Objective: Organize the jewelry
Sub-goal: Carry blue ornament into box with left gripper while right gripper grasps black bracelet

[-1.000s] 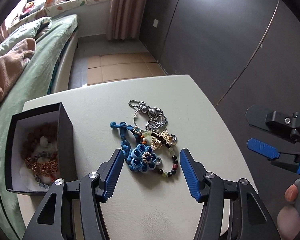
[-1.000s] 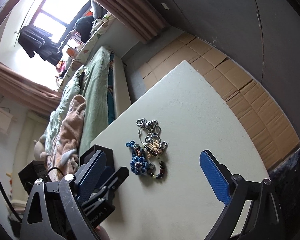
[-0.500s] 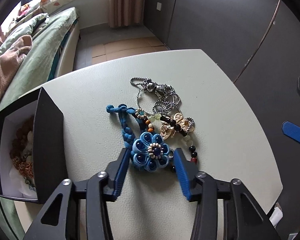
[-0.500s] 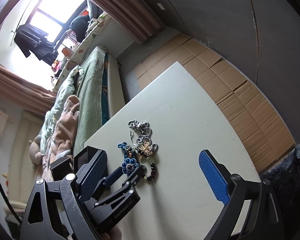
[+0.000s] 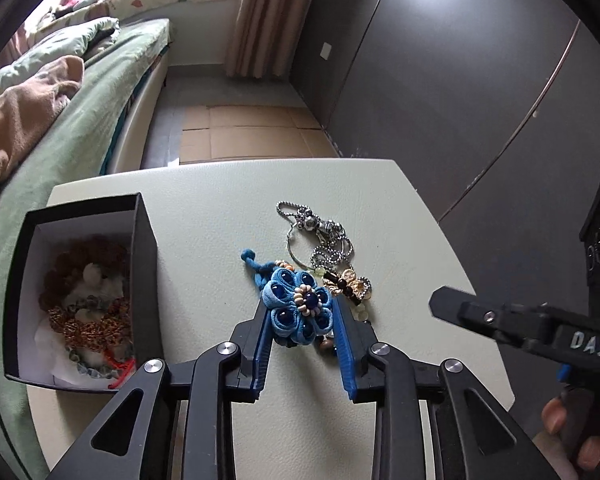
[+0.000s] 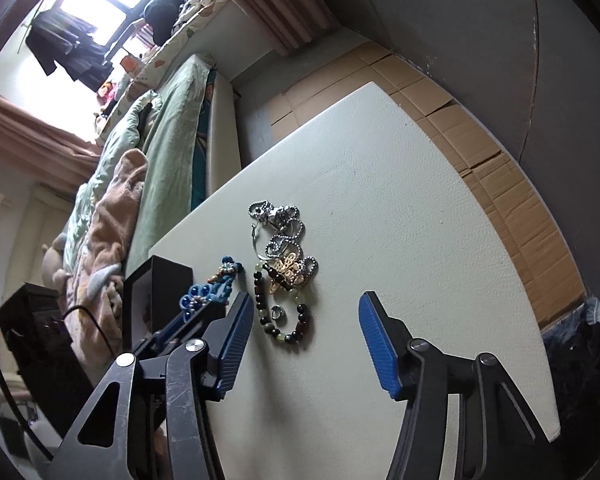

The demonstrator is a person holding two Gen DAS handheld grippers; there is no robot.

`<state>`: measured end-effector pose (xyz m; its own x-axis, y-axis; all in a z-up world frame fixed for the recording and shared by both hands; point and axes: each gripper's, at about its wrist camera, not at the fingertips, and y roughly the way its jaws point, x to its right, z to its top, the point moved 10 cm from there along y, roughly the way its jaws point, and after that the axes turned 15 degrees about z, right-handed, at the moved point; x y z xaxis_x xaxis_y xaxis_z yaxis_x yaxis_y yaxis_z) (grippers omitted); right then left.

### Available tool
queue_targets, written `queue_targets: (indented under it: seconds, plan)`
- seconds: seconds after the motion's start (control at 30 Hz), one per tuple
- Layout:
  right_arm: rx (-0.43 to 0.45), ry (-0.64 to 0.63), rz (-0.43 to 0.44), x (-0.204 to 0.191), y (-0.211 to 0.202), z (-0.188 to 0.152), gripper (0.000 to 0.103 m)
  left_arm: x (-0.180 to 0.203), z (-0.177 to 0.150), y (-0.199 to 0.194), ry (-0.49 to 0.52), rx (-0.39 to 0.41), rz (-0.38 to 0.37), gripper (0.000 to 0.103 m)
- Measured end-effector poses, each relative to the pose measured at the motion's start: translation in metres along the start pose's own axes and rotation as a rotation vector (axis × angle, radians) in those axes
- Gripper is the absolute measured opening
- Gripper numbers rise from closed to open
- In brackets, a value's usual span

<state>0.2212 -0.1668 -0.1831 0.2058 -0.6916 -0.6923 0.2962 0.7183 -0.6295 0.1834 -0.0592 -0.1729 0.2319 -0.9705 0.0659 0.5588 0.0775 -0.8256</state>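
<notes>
The left hand-held gripper (image 5: 302, 322) has its blue ribbed fingers (image 5: 263, 340) closed narrowly on a blue fabric flower ornament with a beaded centre (image 5: 298, 303), pinching it from both sides; the ornament's blue knotted cord (image 5: 253, 261) trails away from the gripper toward the far edge of the pale grey-green bench (image 5: 220, 216); whether the flower rests on the bench or is just lifted off it cannot be told from the left wrist view, though in the right wrist view it (image 6: 204, 298) appears raised above the surface.

Just beside the flower, toward the right edge of the bench, lies a tangle of other jewellery: a silver ball chain with a ring and clasp (image 5: 314, 230), a gold butterfly-shaped charm (image 5: 348, 285), and a bracelet of dark and pale green beads (image 6: 288, 320) curled around a small silver ring (image 6: 277, 313); these pieces touch and overlap one another.

Near the left edge of the bench stands an open black box with a white lining (image 5: 144, 264), already holding brown bead strings, copper-coloured chain and a red cord; it sits apart from the loose pile.

The right hand-held gripper (image 6: 306, 334) hangs over the near right part of the bench with its blue fingers (image 6: 376, 336) spread wide and nothing between them; the bead bracelet lies just beyond its left finger.
</notes>
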Motion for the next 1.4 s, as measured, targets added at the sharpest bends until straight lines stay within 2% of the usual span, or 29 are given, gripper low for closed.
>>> queue_targets:
  seconds: [0.4,0.63,0.87,0.97,1.03,1.1,1.17,1.3,1.37,1.4]
  plan:
    - [-0.092,-0.076,-0.102,0.003,0.043,-0.009,0.033,-0.039,0.014,-0.032,-0.115,0.061,-0.038,0.029]
    - [-0.124,-0.133,-0.172,0.004,0.06,-0.01,0.028,-0.059,0.022,-0.049,-0.166,0.093,-0.057,0.029]
    - [-0.127,-0.247,-0.271,-0.004,0.064,-0.013,0.028,-0.075,0.025,-0.065,-0.197,0.129,-0.06,0.029]
    - [-0.138,-0.332,-0.362,-0.006,0.065,-0.017,0.018,-0.085,0.026,-0.067,-0.216,0.134,-0.049,0.029]
    - [-0.142,-0.354,-0.388,-0.005,0.062,-0.017,0.011,-0.093,0.027,-0.068,-0.233,0.137,-0.039,0.029]
    - [-0.153,-0.324,-0.342,-0.006,0.06,-0.02,0.01,-0.102,0.029,-0.069,-0.247,0.146,-0.025,0.029]
    - [-0.161,-0.26,-0.241,-0.01,0.057,-0.023,0.01,-0.113,0.031,-0.072,-0.266,0.16,-0.007,0.029]
    - [-0.118,-0.222,-0.117,-0.025,0.041,-0.021,0.01,-0.128,0.032,-0.071,-0.301,0.157,0.011,0.029]
    - [-0.086,-0.214,-0.056,-0.034,0.033,-0.019,0.01,-0.134,0.032,-0.068,-0.33,0.135,-0.004,0.033]
    - [-0.069,-0.216,-0.027,-0.039,0.029,-0.017,0.01,-0.136,0.032,-0.067,-0.346,0.121,-0.011,0.041]
